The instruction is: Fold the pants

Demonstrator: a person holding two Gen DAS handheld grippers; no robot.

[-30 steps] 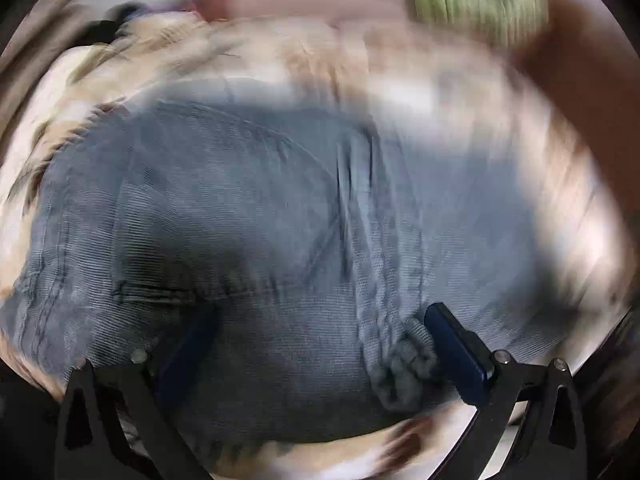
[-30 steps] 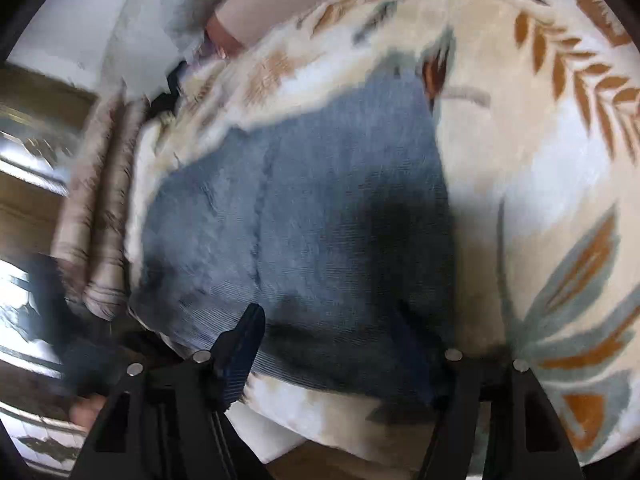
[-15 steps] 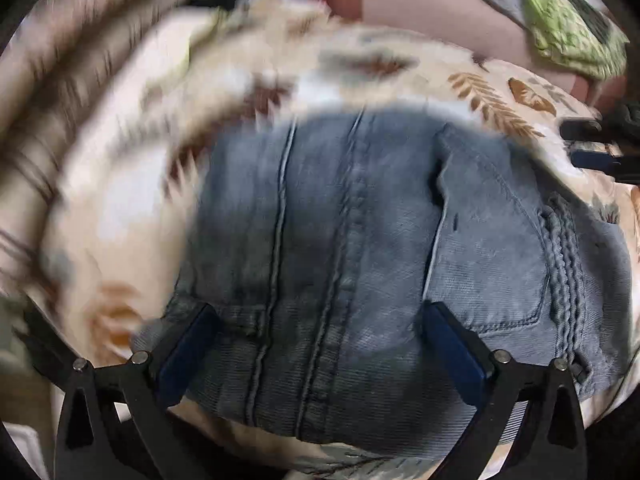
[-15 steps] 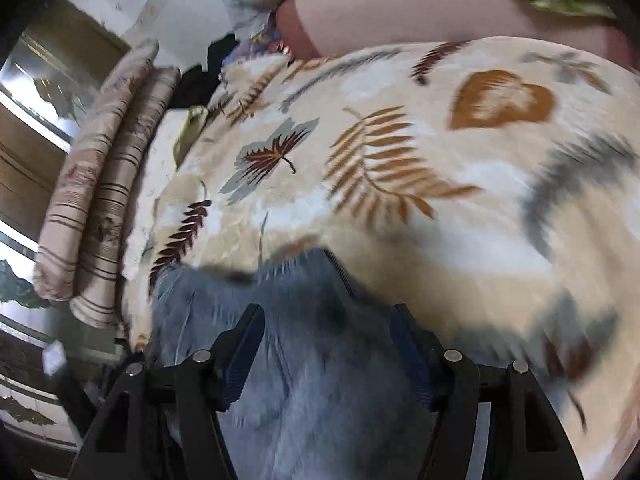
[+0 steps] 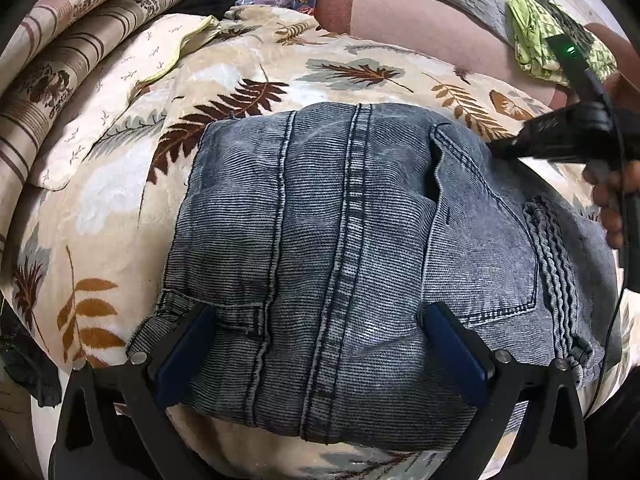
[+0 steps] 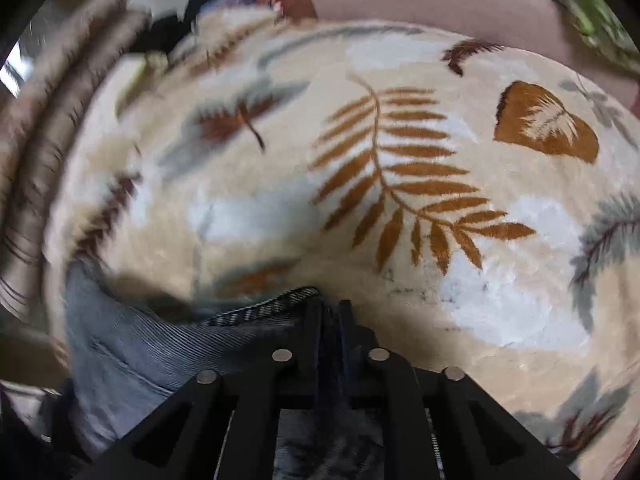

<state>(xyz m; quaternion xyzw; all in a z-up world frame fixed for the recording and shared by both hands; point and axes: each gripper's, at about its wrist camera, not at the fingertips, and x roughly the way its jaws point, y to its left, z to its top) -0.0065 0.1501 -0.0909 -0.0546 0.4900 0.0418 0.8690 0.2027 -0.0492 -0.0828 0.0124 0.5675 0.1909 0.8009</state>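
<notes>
Left wrist view: your left hand-held gripper (image 5: pixel 320 352) stands wide, its blue pads (image 5: pixel 186 354) spread over the near edge of the pants (image 5: pixel 340 240) with nothing pinched between them. The pants, grey-blue corduroy denim, lie folded into a compact block on the leaf-print blanket (image 5: pixel 120 184) that covers the bed, back pocket and waistband toward the right. At the far right edge you see your right hand (image 5: pixel 612 200) on the black body of the other tool, close over the pants' right side. Striped pillows (image 5: pixel 60 60) are stacked at the upper left, and a green patterned cloth (image 5: pixel 536 36) lies at the upper right.

Right wrist view: your right hand-held gripper (image 6: pixel 330 320) has just been closing, and its jaws now stand pressed together on a hem edge of the pants (image 6: pixel 140 340), which bunch up to the left of the fingers. Ahead of it lies bare blanket (image 6: pixel 400 160) with an orange fern leaf; the left side of this picture is blurred.
</notes>
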